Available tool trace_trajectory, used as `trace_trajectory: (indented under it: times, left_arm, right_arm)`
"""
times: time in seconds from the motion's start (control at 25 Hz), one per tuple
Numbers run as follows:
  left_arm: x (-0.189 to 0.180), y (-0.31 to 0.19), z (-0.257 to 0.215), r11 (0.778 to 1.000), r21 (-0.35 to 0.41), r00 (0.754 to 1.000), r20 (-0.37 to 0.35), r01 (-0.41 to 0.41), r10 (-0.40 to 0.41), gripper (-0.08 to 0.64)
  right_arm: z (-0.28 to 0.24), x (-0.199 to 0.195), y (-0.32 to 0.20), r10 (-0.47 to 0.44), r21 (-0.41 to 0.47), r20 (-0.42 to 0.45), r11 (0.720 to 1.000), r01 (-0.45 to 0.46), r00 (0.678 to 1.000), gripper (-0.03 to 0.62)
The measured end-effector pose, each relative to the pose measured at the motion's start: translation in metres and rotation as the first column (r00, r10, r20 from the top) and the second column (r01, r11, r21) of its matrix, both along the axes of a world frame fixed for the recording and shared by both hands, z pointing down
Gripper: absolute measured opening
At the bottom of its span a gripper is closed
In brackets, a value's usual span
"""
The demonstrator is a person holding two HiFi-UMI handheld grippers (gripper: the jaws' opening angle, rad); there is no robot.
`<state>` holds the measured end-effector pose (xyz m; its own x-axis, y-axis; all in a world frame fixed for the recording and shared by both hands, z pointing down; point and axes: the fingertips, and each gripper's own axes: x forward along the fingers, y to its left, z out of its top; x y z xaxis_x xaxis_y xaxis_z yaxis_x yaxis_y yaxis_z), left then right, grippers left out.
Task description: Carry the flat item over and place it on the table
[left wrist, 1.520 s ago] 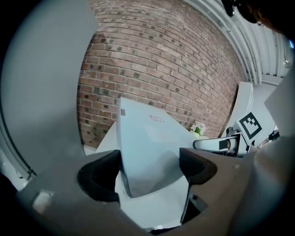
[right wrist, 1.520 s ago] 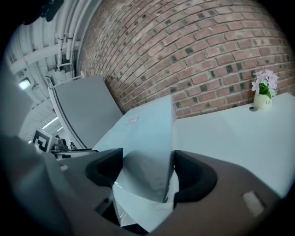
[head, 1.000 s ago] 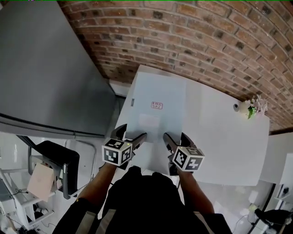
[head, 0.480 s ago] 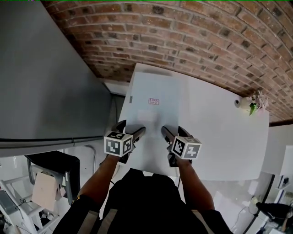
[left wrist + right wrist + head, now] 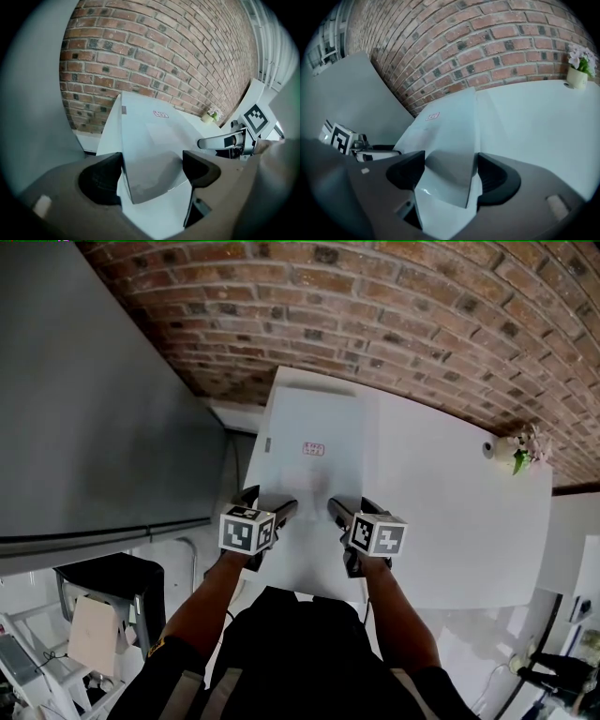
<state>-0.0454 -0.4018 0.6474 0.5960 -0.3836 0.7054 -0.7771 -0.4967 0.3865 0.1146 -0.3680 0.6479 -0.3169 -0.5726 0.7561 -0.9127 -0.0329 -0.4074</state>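
Both tools grip the same thing: the left hand-held gripper (image 5: pixel 267 507) and the right hand-held gripper (image 5: pixel 352 510) are each clenched on the near edge of the flat item (image 5: pixel 314 418), a thin white sheet. Each gripper view shows that edge buckled into a shaded fold between the jaws. The two grips sit side by side with a gap between them, probably so that a wide, limp sheet stays level and does not sag or swing as it is brought in. From the grips the sheet runs straight ahead over the left part of the white desk (image 5: pixel 450 512). Its far end lies close to the desk's far edge, but no view settles whether it already rests on the surface or hangs just above it. Ahead of both hand-held grippers, about midway along the sheet, sits a small pink label (image 5: pixel 315 449) with reddish print too small to read. Well off to the right of the right hand-held gripper, at the desk's far corner, stands a small white pot of flowers (image 5: pixel 514 451), clear of the sheet's path. Beyond the desk rises a red brick wall (image 5: pixel 375 324), and to the left of the left hand-held gripper stands a broad grey panel (image 5: pixel 84 409). The placing looks nearly done.
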Motion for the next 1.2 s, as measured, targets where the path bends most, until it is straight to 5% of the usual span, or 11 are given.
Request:
trace_trajectory:
  times: [0.52, 0.8, 0.96, 1.2]
  left_arm:
    - [-0.008, 0.002, 0.009, 0.999, 0.048, 0.998, 0.063, -0.017, 0.014, 0.419]
    - [-0.021, 0.010, -0.013, 0.992, 0.128, 0.998, 0.069, -0.017, 0.009, 0.391]
    - [-0.031, 0.015, -0.039, 0.980, 0.200, 0.999, 0.036, 0.013, -0.021, 0.315]
    - [-0.047, 0.023, -0.064, 0.966, 0.255, 0.998, 0.025, 0.046, -0.054, 0.019]
  right_arm:
    - [0.009, -0.006, -0.003, -0.032, -0.013, -0.057, 0.999, 0.032, 0.998, 0.356]
    - [-0.017, 0.004, -0.003, 0.030, 0.072, -0.142, 0.997, -0.020, 0.989, 0.308]
    - [-0.045, 0.010, 0.002, 0.099, 0.156, -0.192, 0.985, -0.069, 0.976, 0.242]
    - [-0.073, -0.003, 0.017, 0.145, 0.249, -0.268, 0.966, -0.077, 0.953, 0.049]
